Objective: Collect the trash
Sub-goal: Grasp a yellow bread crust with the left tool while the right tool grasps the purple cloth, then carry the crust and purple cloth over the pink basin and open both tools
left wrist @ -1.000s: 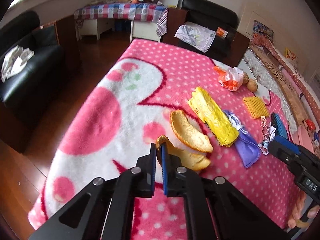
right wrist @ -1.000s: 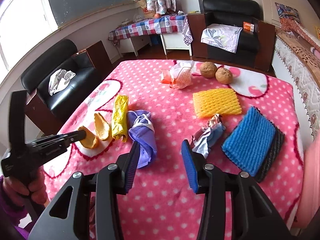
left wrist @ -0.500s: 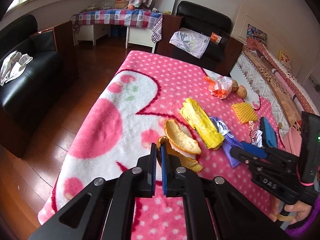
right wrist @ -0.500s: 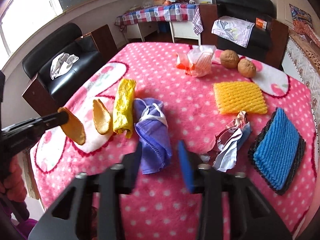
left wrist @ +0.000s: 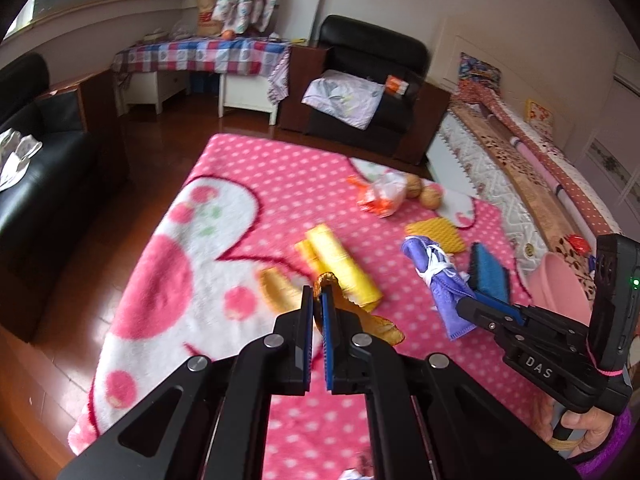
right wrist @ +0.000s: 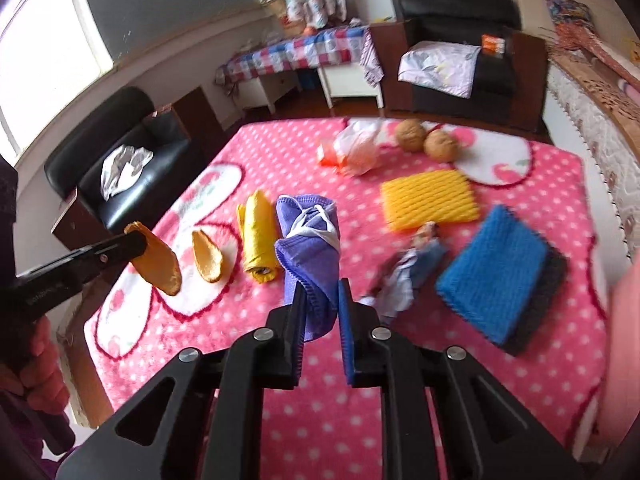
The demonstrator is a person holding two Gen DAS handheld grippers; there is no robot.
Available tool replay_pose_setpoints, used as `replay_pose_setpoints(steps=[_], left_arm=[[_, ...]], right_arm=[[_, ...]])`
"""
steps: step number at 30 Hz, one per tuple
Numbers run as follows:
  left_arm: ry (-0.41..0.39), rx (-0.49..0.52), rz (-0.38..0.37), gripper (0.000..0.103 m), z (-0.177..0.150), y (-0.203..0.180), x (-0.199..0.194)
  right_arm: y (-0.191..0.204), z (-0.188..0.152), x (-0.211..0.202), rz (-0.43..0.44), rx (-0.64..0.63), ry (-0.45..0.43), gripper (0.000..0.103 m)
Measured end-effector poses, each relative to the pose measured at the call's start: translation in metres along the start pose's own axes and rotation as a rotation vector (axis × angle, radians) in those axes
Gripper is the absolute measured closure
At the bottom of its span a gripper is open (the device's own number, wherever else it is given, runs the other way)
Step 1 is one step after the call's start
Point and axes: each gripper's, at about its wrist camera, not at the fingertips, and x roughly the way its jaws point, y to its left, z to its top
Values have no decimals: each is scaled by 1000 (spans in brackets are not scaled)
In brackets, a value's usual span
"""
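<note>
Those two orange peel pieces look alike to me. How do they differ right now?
One peel piece is pinched in the left gripper and hangs clear of the pink blanket; the other peel piece lies on the blanket, untouched. The held one looks larger and dangles downward, while the lying one rests like a small curved boat beside the yellow bag. Both are orange-yellow and curved.
</note>
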Motion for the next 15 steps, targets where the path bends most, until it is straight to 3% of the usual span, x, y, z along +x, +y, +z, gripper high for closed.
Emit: replay_pose_setpoints(steps=[15], left_arm=[[-3, 156, -86, 99, 18, -96, 24]], right_arm=[[-63, -10, -82, -176, 142, -149, 88]])
